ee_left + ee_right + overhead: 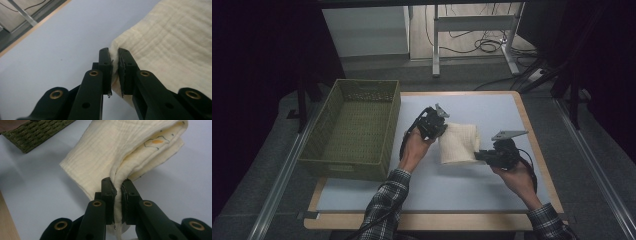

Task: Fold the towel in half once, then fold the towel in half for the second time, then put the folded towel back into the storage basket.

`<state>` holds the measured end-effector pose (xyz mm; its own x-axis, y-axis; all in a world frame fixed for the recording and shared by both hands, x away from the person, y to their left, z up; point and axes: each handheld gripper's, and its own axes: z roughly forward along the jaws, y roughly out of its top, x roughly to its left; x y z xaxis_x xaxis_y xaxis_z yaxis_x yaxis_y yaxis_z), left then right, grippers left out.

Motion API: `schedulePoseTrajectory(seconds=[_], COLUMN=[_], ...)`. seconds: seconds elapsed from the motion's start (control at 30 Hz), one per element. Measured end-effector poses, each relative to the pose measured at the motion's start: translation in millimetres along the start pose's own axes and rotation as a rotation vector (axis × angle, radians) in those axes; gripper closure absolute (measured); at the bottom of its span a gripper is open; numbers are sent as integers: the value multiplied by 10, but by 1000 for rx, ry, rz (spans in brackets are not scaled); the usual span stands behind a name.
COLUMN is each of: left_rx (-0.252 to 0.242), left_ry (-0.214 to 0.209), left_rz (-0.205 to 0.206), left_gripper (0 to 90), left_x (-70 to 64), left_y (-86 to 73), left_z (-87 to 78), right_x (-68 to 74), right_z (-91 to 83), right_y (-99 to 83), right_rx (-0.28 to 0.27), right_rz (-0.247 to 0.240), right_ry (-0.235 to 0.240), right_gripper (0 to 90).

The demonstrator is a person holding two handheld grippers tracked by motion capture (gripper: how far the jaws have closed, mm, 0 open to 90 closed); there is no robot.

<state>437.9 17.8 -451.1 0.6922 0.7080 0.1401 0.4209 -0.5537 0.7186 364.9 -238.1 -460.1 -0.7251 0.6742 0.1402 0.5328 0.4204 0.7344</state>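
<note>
Pale matte table point(492, 190) | crinkled cream folded cloth point(458, 143) | left gripper point(114, 56) pinching edge | right gripper point(118, 185) clamping fold

Cream muslin cloth point(170, 42) runs off the top and right edges in left gripper view; corner pinched betw the pads, that bit hidden. Right gripper view: cloth edge hidden betw the jaws, printed pattern point(156, 142) on inner layer only partly visible, too little to ID. Green woven basket point(32, 132) cut off at top-left. High view: both forearms cut by bottom edge.
</note>
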Motion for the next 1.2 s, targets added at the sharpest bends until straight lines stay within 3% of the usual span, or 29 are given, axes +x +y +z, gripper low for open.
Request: schedulePoseTrajectory(seconds=[0.7,1.2], left_rx=[-14,-19], left_ry=[104,143], left_rz=[-4,-11], left_gripper=[818,816], left_x=[454,782], left_y=[-32,-84], left_z=[-471,-714], right_x=[347,503], right_z=[253,404], right_y=[533,871], right_rx=[-22,-46], right_rz=[-72,-92], right_ry=[50,71], right_gripper=[819,819])
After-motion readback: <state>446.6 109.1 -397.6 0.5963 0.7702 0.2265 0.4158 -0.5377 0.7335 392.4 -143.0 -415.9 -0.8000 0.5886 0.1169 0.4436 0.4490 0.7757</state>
